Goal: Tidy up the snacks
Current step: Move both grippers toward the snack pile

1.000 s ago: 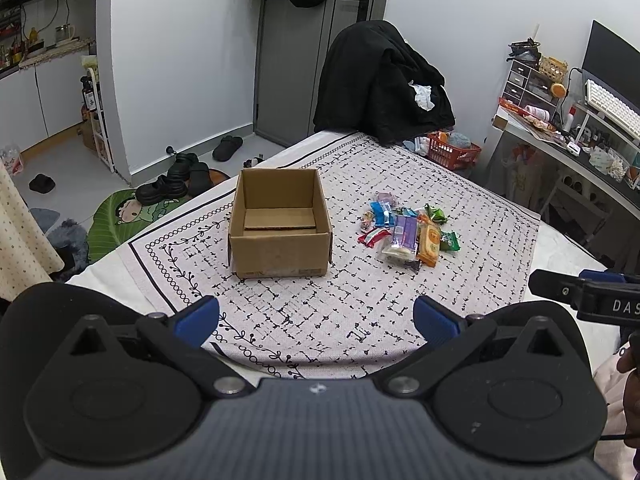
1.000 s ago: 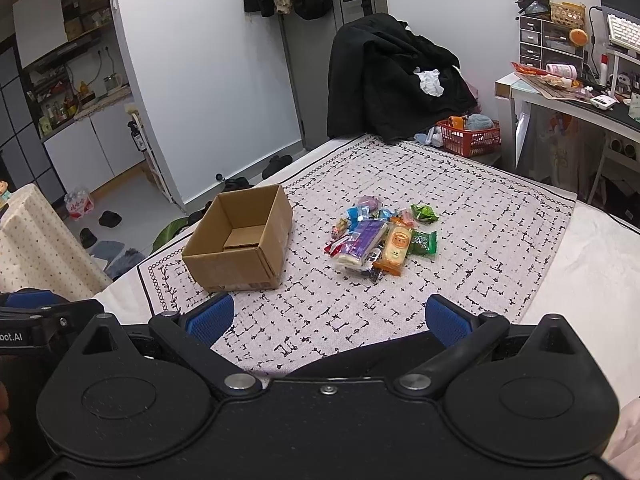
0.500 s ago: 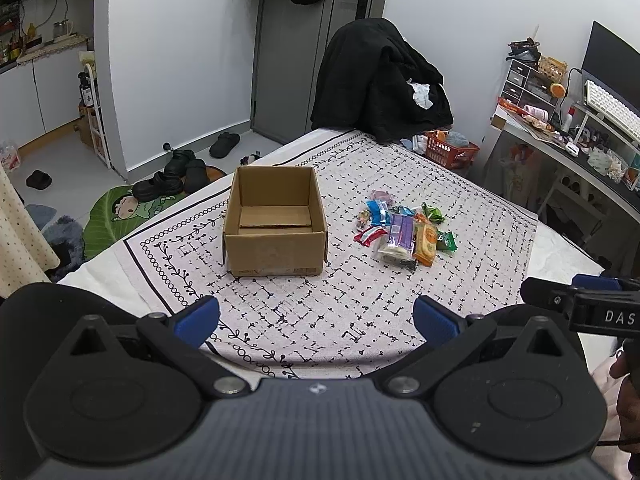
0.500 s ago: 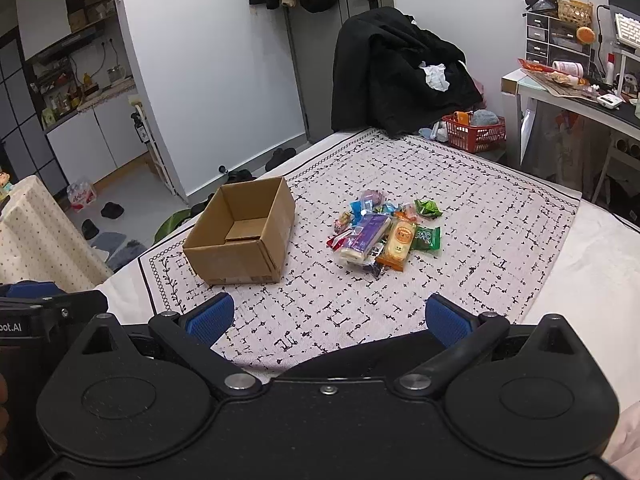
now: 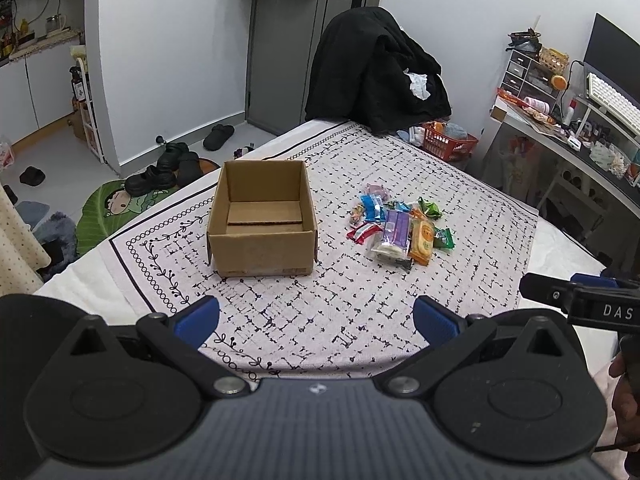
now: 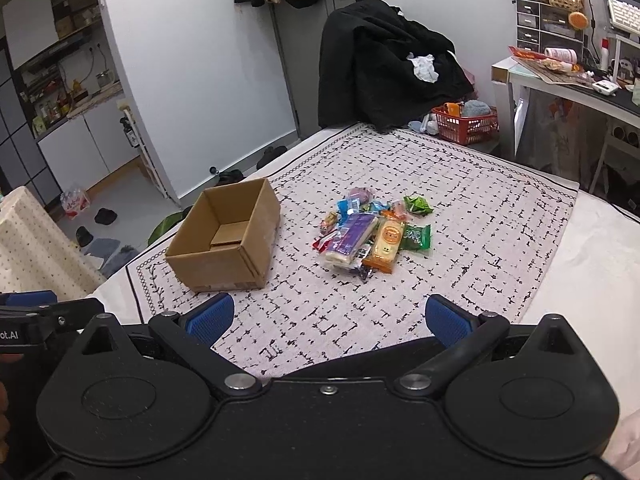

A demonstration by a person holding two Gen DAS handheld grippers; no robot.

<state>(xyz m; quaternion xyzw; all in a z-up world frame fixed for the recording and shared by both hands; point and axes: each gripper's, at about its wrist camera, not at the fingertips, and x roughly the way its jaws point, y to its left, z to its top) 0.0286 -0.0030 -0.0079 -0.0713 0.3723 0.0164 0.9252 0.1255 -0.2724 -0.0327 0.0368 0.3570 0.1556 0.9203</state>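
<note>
2 grippers, left (image 5: 316, 316) and right (image 6: 327, 320), gape; snacks (image 6: 370, 234) beside box (image 6: 226, 236).

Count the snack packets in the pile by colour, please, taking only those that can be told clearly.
Green packets: 2
Purple packets: 2
Blue packets: 1
Orange packets: 1
Red packets: 1
Total: 7 clear ones; a few small, half-hidden pieces are left out.
</note>
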